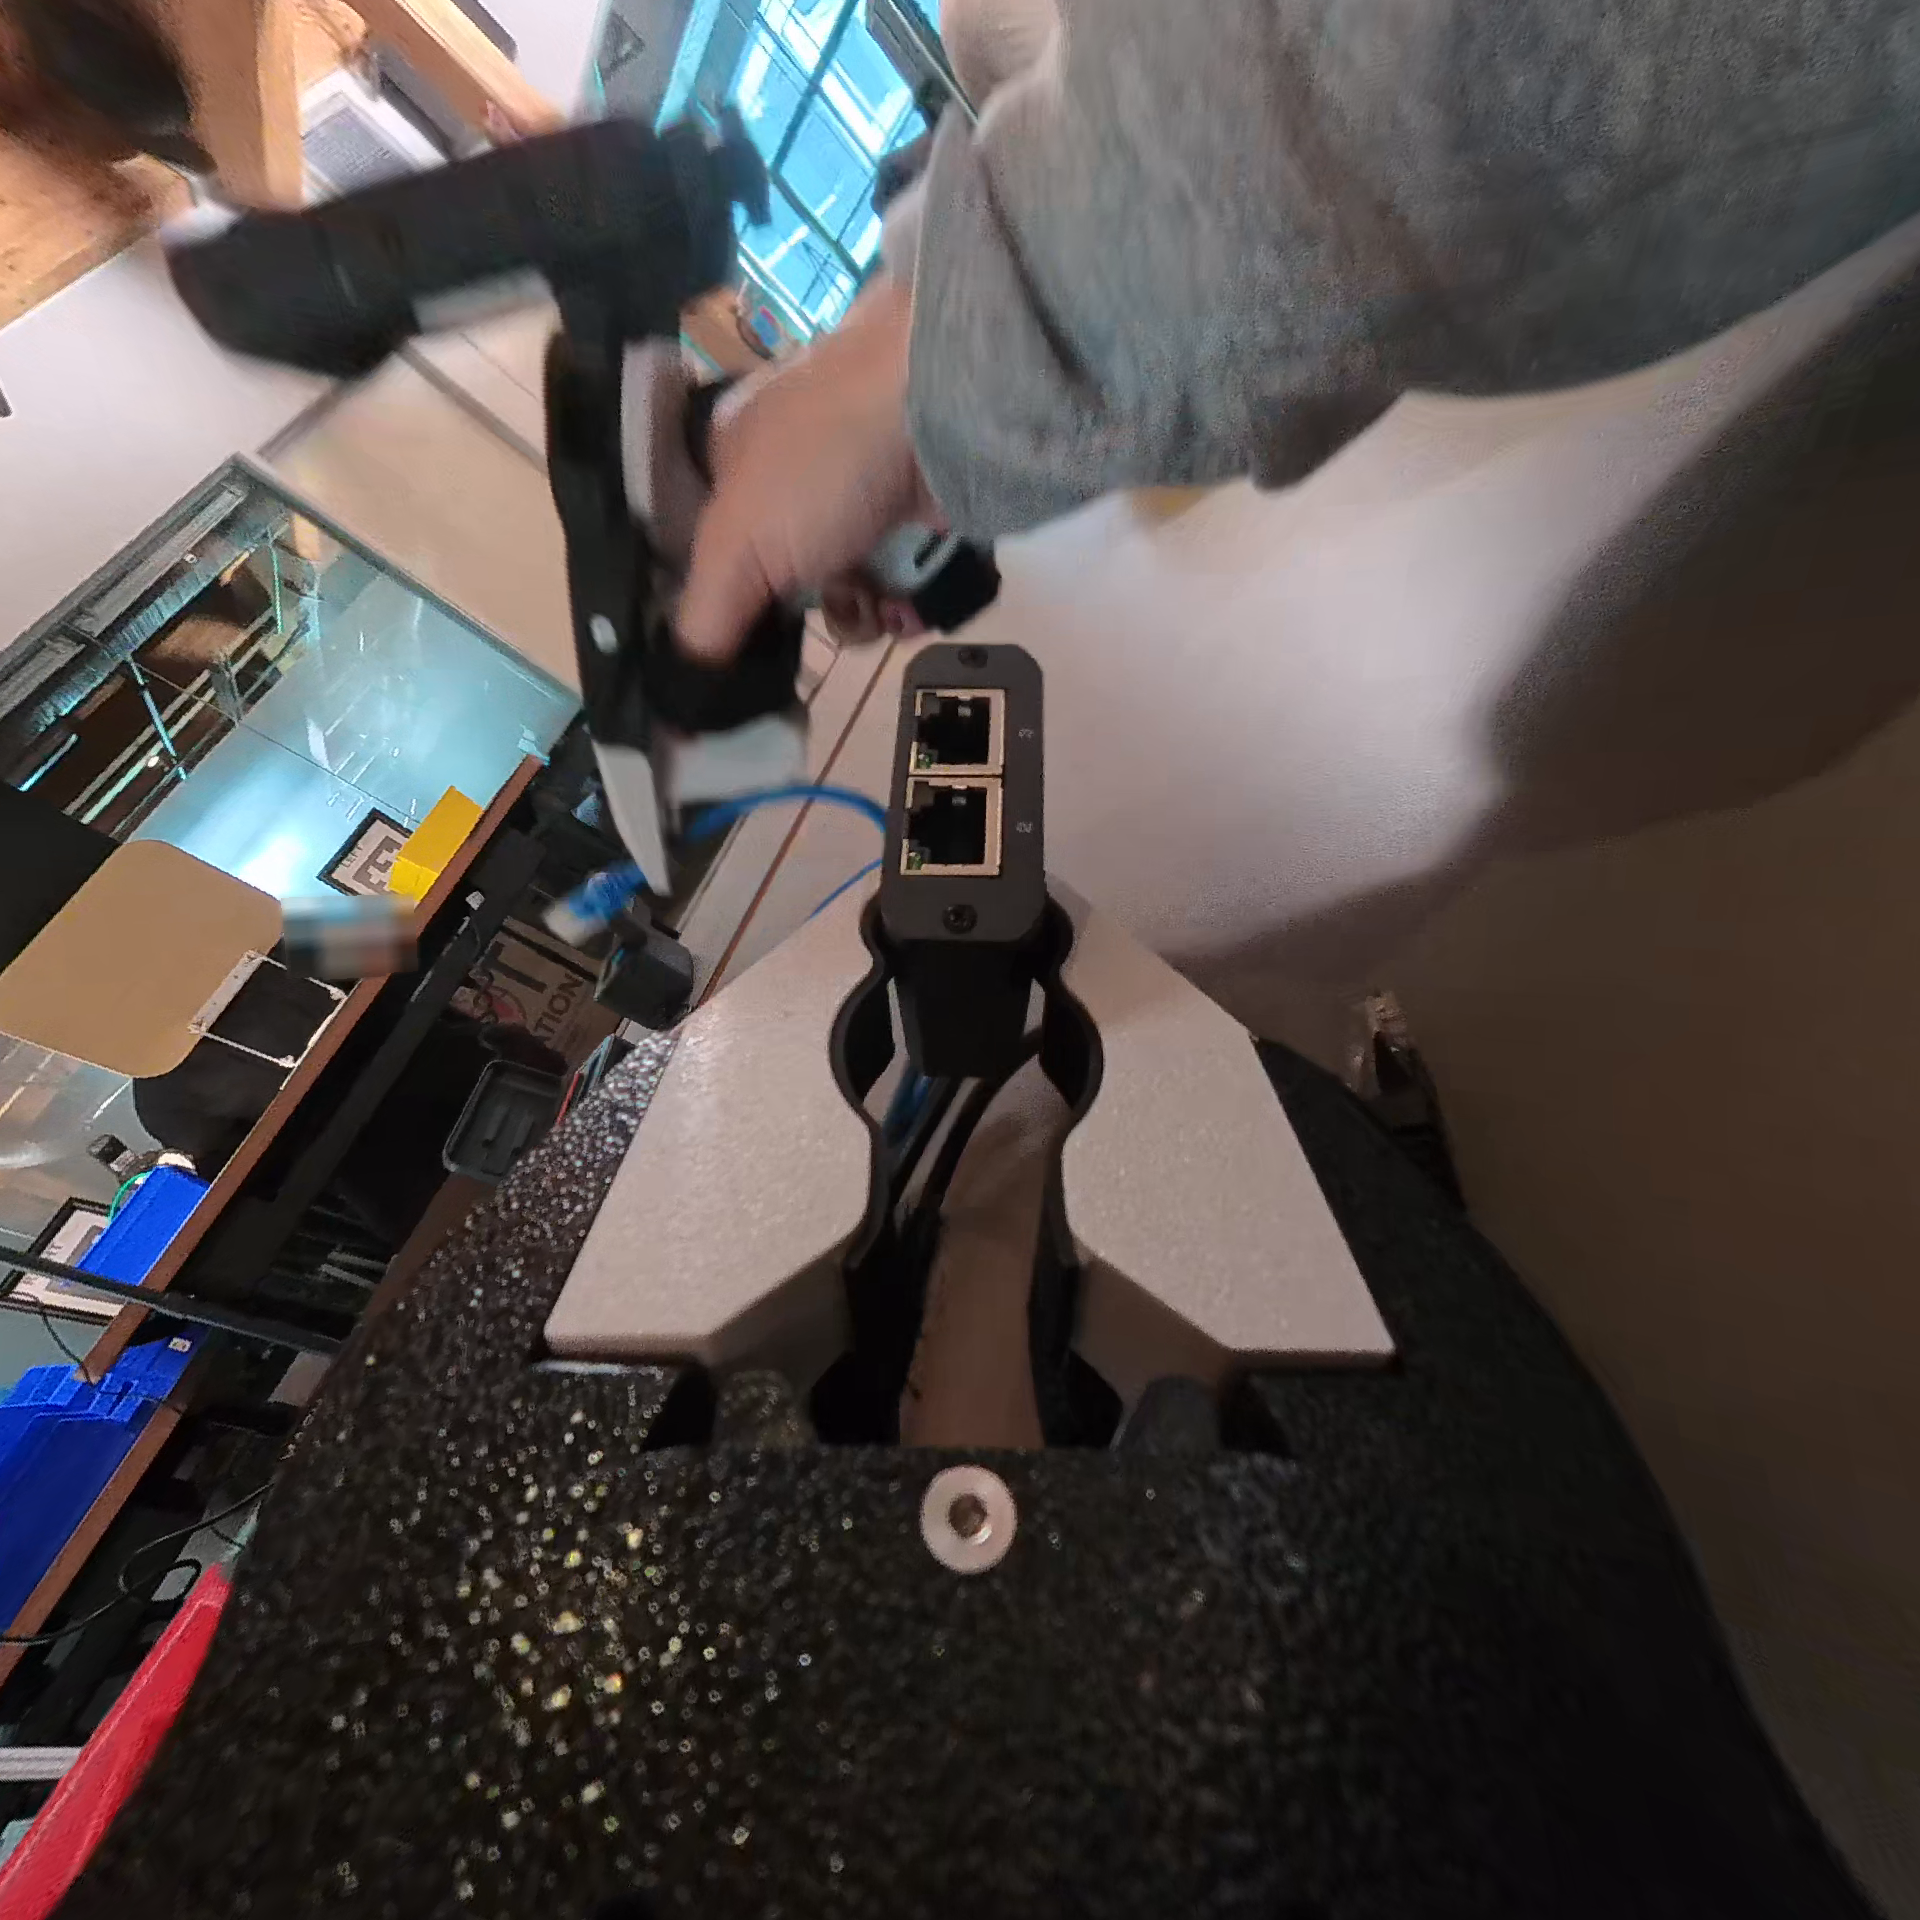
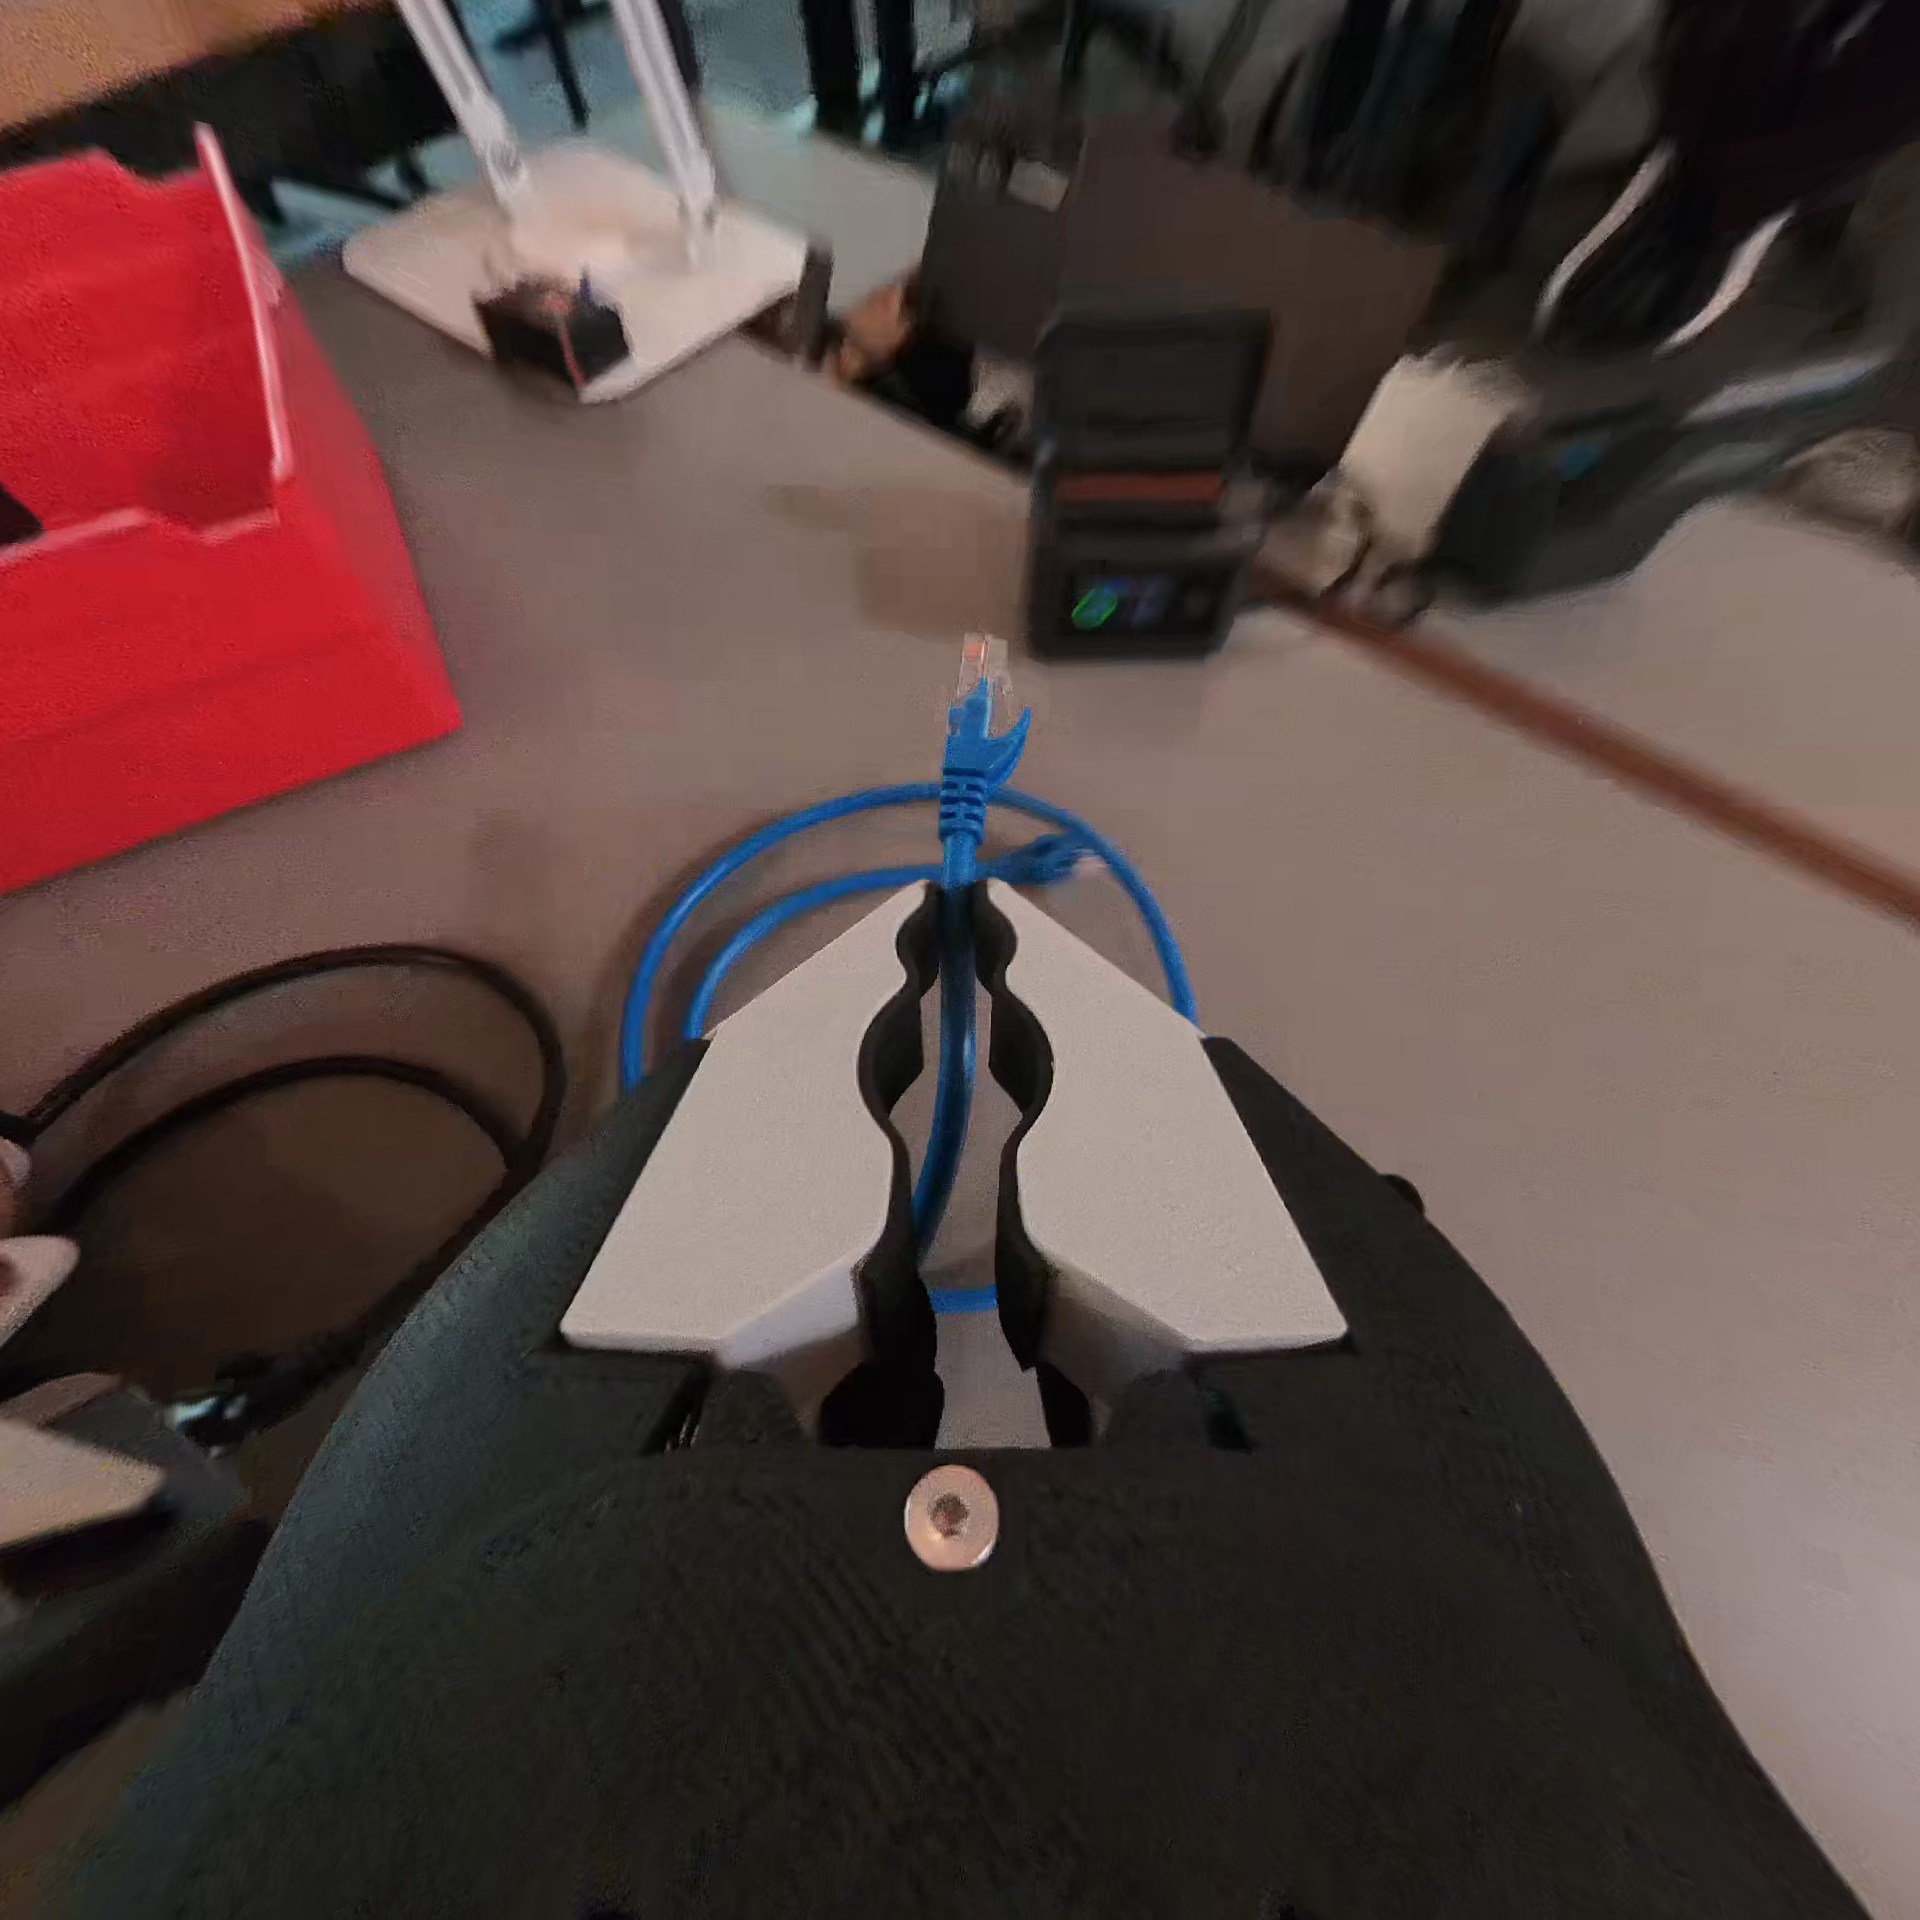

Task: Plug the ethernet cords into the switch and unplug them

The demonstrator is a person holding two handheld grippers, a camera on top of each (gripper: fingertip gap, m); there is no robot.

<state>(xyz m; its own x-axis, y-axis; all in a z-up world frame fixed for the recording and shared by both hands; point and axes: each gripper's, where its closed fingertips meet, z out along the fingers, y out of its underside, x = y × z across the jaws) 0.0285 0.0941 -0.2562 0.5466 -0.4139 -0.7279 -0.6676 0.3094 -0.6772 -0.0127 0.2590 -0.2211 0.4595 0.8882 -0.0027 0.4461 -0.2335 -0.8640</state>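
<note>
My left gripper (image 1: pixel 966 935) is shut on a small black switch (image 1: pixel 961 790) and holds it up in the air, with two empty ports facing the camera. My right gripper (image 2: pixel 961 894) is shut on a blue ethernet cord (image 2: pixel 961 831); its clear plug (image 2: pixel 982 665) sticks up past the fingertips and the rest loops on the table behind. In the left wrist view the right gripper (image 1: pixel 634 831) shows at left, held by a hand (image 1: pixel 790 499), with the blue cord (image 1: pixel 613 894) in it, apart from the switch.
A red box (image 2: pixel 187 540) stands at the left on the grey table (image 2: pixel 1455 935). A black device (image 2: pixel 1143 488) with lit indicators stands ahead. Black cables (image 2: pixel 312 1039) curl at the left. A white stand (image 2: pixel 592 249) is at the back. A grey sleeve (image 1: pixel 1351 229) fills the upper right. There is about 15 cm between the tips of the two grippers.
</note>
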